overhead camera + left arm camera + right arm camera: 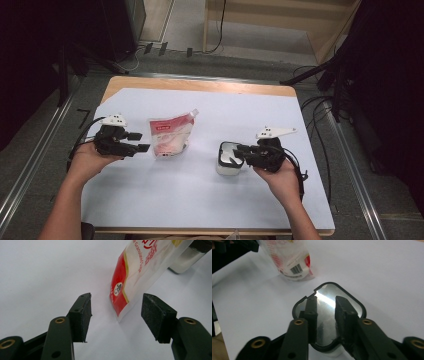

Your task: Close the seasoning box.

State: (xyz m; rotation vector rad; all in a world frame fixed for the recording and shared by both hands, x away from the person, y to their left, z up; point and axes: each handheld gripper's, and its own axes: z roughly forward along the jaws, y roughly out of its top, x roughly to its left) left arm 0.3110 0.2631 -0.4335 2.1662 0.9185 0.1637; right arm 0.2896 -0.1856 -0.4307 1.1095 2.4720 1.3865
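A wooden table (200, 84) is being covered almost wholly by a white sheet (200, 190), with bare wood being left showing as a strip along the far edge. A red-and-white spouted pouch (170, 136) is being carried flat on the sheet. A white container with a black-rimmed lid (229, 159) is being borne upright, well to the right of the pouch and slightly nearer the person's side.

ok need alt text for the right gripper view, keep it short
The right claw hangs over a white container with a black-rimmed, shiny silver top, its two black jaws a little apart above that top. Behind it, on the white table cover, stands a clear plastic pouch with red print and a barcode.
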